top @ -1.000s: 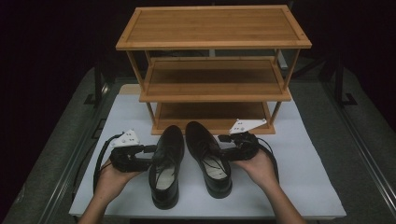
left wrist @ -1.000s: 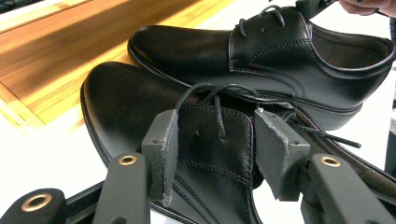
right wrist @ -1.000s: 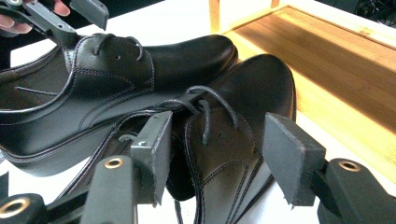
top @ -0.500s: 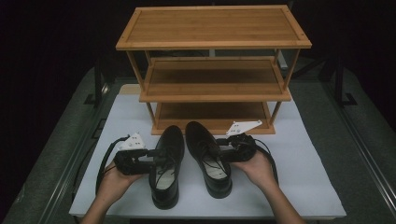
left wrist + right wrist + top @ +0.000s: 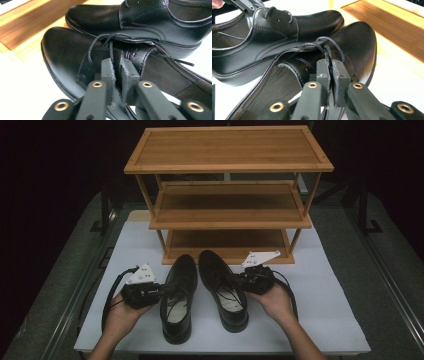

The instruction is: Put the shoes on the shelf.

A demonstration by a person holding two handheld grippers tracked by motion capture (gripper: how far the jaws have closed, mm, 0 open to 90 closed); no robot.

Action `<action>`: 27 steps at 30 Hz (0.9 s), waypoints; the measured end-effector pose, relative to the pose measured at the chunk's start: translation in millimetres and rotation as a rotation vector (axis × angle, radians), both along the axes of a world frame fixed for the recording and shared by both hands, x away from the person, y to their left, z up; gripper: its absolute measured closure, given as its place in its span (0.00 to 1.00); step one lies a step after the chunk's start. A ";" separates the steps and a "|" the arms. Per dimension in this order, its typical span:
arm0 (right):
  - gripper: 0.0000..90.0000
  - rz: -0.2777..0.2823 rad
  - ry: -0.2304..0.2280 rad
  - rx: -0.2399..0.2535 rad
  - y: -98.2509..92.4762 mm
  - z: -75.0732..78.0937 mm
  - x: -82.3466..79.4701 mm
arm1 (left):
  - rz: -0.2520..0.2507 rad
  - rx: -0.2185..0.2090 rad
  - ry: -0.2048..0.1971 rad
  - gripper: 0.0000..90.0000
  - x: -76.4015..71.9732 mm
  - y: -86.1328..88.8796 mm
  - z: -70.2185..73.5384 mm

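Your left gripper (image 5: 115,71) clamps the left shoe's (image 5: 177,296) laced edge; your right gripper (image 5: 333,71) clamps the right shoe's (image 5: 223,288), both before the bare-shelved rack (image 5: 229,195).

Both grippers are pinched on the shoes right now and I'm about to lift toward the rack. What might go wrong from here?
1. Each grip looks thin: the left gripper and right gripper pinch only the lace-side flap of the left shoe and right shoe, so either may sag or slip.
2. The shoes lie close together, so lifting one may nudge the other.
3. Loose laces could snag on the rack.
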State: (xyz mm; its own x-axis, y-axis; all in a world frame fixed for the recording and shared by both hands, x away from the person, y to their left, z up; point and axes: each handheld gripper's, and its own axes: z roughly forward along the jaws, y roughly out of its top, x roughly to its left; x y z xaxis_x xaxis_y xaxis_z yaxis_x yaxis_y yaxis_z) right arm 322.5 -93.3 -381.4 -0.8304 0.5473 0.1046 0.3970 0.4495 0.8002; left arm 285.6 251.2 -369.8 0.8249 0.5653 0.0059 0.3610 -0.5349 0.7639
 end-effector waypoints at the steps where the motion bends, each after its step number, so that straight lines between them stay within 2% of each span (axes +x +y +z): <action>1: 0.96 -0.004 0.001 0.001 0.0 0.1 -0.2 | 0.003 0.000 -0.003 0.95 -0.7 -0.4 -0.1; 7: 0.97 -0.022 -0.003 0.022 -2.6 0.9 -0.3 | 0.036 -0.014 -0.029 0.97 -3.4 0.5 0.4; 15: 0.97 -0.040 -0.015 0.022 -4.8 3.3 -2.6 | 0.063 -0.047 -0.024 0.97 -0.6 1.7 4.4; 20: 0.97 -0.071 -0.007 0.047 -18.8 8.6 -3.7 | 0.074 -0.083 -0.031 0.97 1.6 1.9 9.7; 27: 0.97 -0.100 -0.006 0.057 -33.8 13.7 -0.7 | 0.078 -0.088 -0.047 0.97 10.2 -8.3 15.0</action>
